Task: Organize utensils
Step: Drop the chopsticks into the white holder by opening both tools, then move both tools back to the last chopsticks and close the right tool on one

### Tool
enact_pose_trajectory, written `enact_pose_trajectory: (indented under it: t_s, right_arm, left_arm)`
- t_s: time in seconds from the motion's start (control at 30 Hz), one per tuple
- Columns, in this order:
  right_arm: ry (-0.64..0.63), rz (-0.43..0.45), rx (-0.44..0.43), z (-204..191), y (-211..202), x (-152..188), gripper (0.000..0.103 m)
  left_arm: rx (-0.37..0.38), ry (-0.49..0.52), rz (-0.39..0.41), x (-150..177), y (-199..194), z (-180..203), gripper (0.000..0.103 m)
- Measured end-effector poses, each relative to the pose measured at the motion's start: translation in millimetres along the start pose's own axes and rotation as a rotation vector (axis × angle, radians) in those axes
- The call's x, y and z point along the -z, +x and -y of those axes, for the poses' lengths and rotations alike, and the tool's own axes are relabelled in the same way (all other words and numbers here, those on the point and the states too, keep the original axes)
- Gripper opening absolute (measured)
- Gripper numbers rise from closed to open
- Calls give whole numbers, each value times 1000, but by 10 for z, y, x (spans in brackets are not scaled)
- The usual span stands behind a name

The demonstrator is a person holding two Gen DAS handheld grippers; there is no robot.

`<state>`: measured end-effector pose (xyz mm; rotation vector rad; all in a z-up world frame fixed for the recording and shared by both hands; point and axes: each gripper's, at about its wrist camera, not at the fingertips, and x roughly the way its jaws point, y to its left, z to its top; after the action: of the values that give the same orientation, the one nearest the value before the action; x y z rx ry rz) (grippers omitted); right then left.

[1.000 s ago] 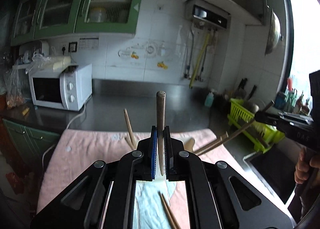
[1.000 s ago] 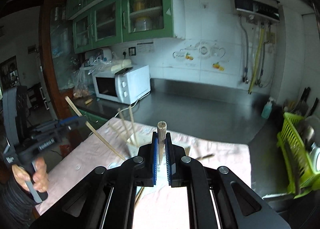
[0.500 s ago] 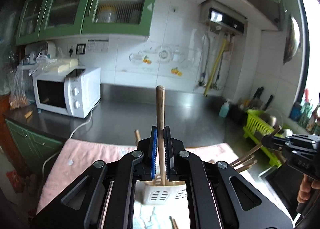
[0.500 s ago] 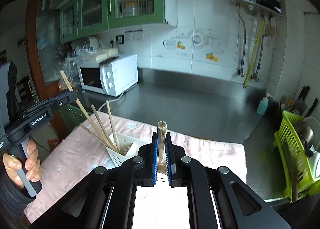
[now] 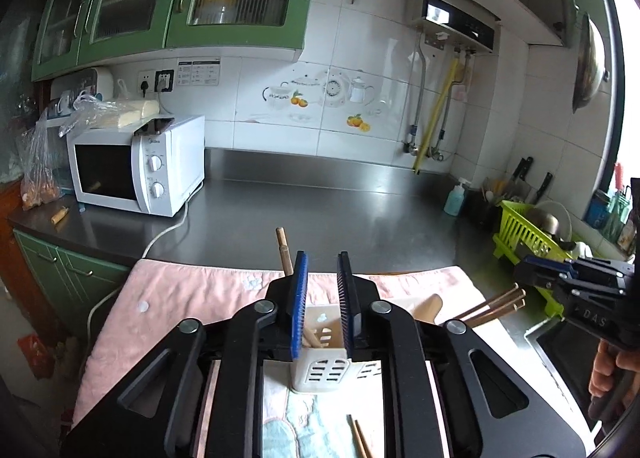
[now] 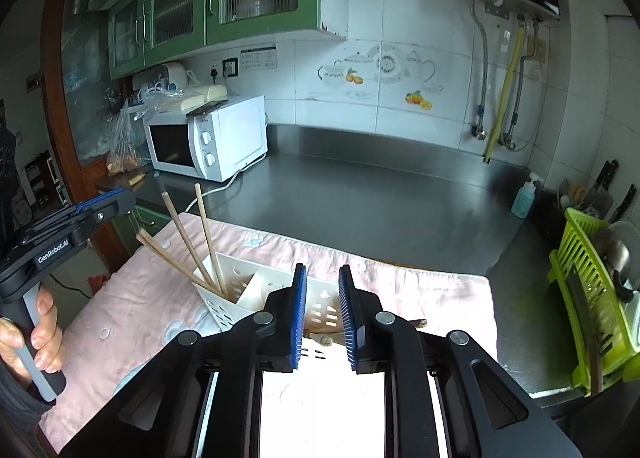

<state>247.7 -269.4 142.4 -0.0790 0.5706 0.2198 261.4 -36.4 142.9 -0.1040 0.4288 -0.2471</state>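
Note:
A white slotted utensil holder [image 5: 320, 368] [image 6: 240, 290] stands on a pink mat [image 5: 192, 298]. My left gripper [image 5: 322, 270] hovers just above it, its jaws opening with nothing pressed between them. A brown wooden stick [image 5: 282, 250] pokes up beside its left finger. My right gripper [image 6: 322, 278] is over the holder's other end, jaws opening too, and a bamboo piece [image 6: 324, 338] lies loose in the compartment below. Several chopsticks [image 6: 188, 242] [image 5: 492, 306] lean out of the holder. A wooden spoon [image 5: 430, 304] rests in it. Two chopsticks [image 5: 358, 438] lie on the mat.
A white microwave [image 5: 136, 166] sits at the back left on the steel counter. A green dish rack [image 6: 588, 278] and a soap bottle [image 6: 522, 200] stand to the right, with a sink [image 5: 560, 346] beyond the mat's edge. A hand holds each gripper's handle.
Both grippers were shut on upright wooden sticks and came down toward the holder. Now both sets of jaws have parted and the sticks have dropped into the holder.

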Motion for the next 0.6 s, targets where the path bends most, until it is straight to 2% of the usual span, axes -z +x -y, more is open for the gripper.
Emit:
enact_pose_trajectory:
  t_s: [0.13, 0.3, 0.37, 0.47, 0.6]
  right_arm:
    - [8, 43, -13, -42, -245, 81, 22]
    - [5, 41, -33, -227, -503, 464, 24]
    - [18, 16, -48, -305, -535, 663, 24]
    - [41, -32, -80, -437, -539, 1044, 24]
    - [81, -109, -120, -611, -461, 1553, 24]
  left_arm:
    - [-9, 13, 17, 88, -231, 24, 40]
    - [-10, 48, 33, 296, -589, 110, 57]
    - [-18, 67, 39, 414, -738, 134, 68]
    - [-38, 85, 40, 579, -909, 139, 77]
    - [-67, 105, 33, 842, -1089, 117, 85]
